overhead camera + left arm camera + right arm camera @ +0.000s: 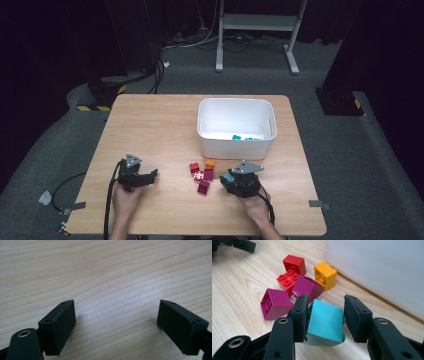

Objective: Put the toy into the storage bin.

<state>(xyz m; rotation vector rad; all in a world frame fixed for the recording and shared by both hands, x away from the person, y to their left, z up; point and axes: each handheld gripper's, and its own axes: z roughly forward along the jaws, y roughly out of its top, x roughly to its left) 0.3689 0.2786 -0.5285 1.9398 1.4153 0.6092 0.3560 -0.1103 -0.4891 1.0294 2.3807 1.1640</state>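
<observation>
- Item: teal block, held in my right claw. The jaws are closed in on its two sides; the left one presses it, the right one looks to be at its edge. From the high view, claw and block sit near the right front of the desk, just off the loose pile.
- Item: left claw, jaws wide apart with nothing between them, only bare wood. In the high view it rests at the near left, well apart from the blocks.
- Item: white bin, far of centre-right. At least two teal pieces already lie on its floor, near the front wall; by my reckoning these are sorted.
- Item: loose blocks left on the desk, between my two claws and just near of the bin: two red, two magenta, one orange. The reds and magentas touch or crowd one another; the orange stands slightly apart, closest to the bin wall.
- Status, as judged: the work is in its early part. One block is in hand and not yet lifted over the bin rim; five wait on the desk.
</observation>
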